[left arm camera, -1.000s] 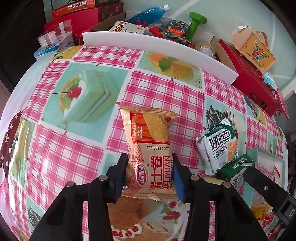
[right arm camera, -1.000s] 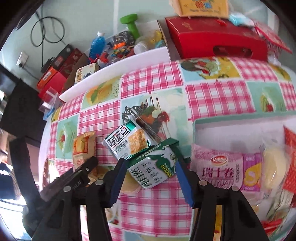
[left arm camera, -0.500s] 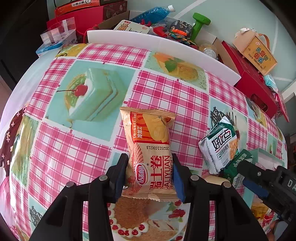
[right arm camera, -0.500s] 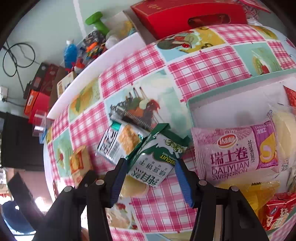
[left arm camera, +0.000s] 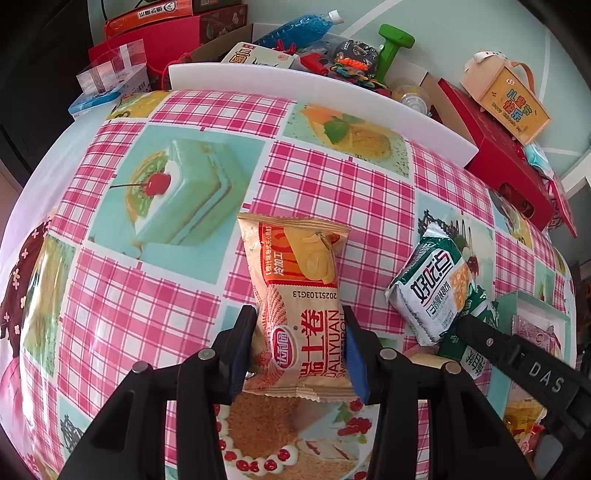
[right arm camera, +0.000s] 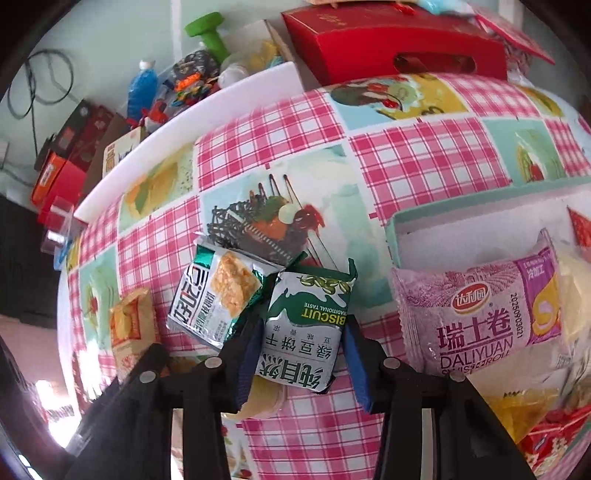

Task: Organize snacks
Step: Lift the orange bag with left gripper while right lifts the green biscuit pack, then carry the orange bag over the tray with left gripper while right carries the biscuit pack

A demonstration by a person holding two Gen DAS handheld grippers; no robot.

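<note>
- The surface wears a glossy cloth of pink plaid squares and dessert prints; a cherry-topped cake slice sits at the upper left of the left wrist view.
- Beyond its white far edge, along the top of both views, boxes and toys crowd the pale floor: a red gift box, a green dumbbell, a blue bottle.
- Your left tool is clamped on the orange swiss roll packet, low centre of the left wrist view, its crimped top end pointing up the frame.
- Your right tool has its jaws closing, pads pressing on the green biscuit packet, low centre of the right wrist view, crumpled and printed upside down.
- A white-and-green snack packet lies touching the biscuit packet's left side.
- At the right edge, a teal-rimmed box holds a purple swiss roll packet among other wrappers.
</note>
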